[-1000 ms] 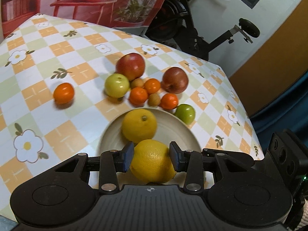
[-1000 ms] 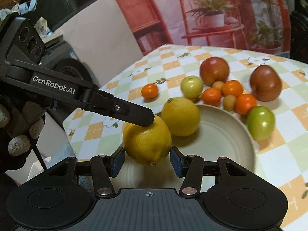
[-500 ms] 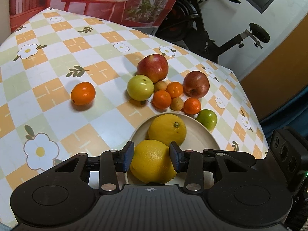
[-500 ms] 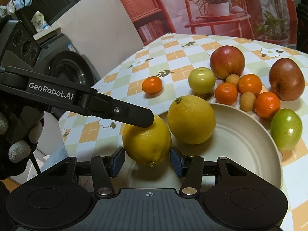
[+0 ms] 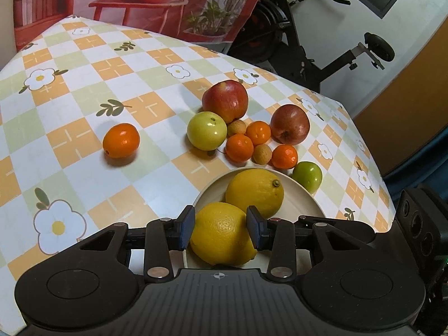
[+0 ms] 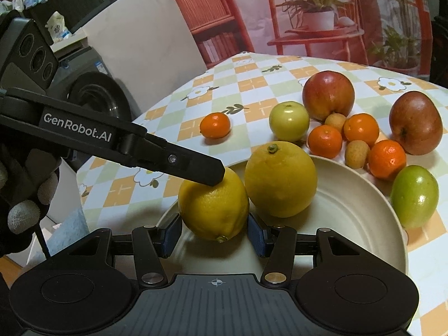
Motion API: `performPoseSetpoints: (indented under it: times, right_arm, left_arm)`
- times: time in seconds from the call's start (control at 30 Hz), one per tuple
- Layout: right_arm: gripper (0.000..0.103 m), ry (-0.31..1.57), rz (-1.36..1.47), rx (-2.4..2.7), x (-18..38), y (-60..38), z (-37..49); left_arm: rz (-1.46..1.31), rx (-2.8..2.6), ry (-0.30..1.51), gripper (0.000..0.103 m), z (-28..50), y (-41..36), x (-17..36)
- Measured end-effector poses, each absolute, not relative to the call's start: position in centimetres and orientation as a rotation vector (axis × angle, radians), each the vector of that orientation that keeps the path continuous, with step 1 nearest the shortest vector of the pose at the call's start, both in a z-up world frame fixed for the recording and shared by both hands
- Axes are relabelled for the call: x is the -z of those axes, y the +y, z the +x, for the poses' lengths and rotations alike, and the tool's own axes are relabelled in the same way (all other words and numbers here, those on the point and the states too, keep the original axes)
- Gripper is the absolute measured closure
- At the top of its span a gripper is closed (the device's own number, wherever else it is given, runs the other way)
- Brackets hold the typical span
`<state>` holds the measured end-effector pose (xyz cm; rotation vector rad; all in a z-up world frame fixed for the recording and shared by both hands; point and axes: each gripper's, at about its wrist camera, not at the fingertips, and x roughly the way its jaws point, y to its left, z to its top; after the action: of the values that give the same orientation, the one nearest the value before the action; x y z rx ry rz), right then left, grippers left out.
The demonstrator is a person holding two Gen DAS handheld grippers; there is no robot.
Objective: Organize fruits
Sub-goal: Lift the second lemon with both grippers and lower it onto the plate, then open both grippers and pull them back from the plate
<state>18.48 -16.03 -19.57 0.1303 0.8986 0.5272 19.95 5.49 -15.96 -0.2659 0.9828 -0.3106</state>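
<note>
— Yellow lemon (image 5: 221, 235) lower than a second ago?
— Lower, yes. Brought down by both tongs toward the cream plate (image 5: 305, 204). Now just over its near part or already resting on it; hard to tell which.
— Grip?
— Unchanged. Left tongs (image 5: 220, 221) pinching that lemon side to side. Right tongs (image 6: 214, 231) pinching the same fruit from another angle, pads against the peel. Neither pair spread wide, neither pressed fully together.
— Meaning for the sorting?
— Probably the setting-down step, nearly finished. Only a release left, by the look of it, then on to another kind.
— Count, please.
— Lemons: two. One between the tips; a second lemon (image 5: 254, 191) just beyond them, close against the first, inside the plate.
— Apples?
— Red apples: two (image 5: 225, 100) (image 5: 289, 123), farthest ahead of the tips.
— Mandarins?
— Four. Three clustered (image 5: 239, 147) (image 5: 259, 132) (image 5: 284, 156) past the plate's far rim, plus a lone mandarin (image 5: 121, 140) well off to the left of the left tongs.
— Anything else?
— Green fruits: two, a pale one (image 5: 206, 130) ahead and slightly left, a darker one (image 5: 307, 176) ahead to the right, just beside the rim. Tan fruits: two (image 5: 236, 128) (image 5: 262, 154), tucked among the mandarins. Plate: one.
— All loose fruit off the plate?
— Yes, out on the checked tablecloth (image 5: 84, 89).
</note>
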Motion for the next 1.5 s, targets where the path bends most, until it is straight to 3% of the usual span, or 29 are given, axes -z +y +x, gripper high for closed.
performPoseSetpoints:
  times: [0.57, 0.93, 1.5]
  right_arm:
    - [0.054, 0.805, 0.159, -0.490, 17.8, -19.8, 15.6]
    - [0.054, 0.613, 0.157, -0.257, 16.4, -26.1, 13.2]
    - [0.053, 0.488, 0.137, -0.048, 18.7, -29.9, 14.0]
  left_arm:
    - [-0.244, 0.290, 0.957, 0.059, 19.8, 5.1, 15.9]
    - [-0.282, 0.260, 0.927, 0.060, 19.3, 5.0, 16.0]
    - [-0.156, 0.067, 0.655, 0.061, 16.7, 4.8, 12.8]
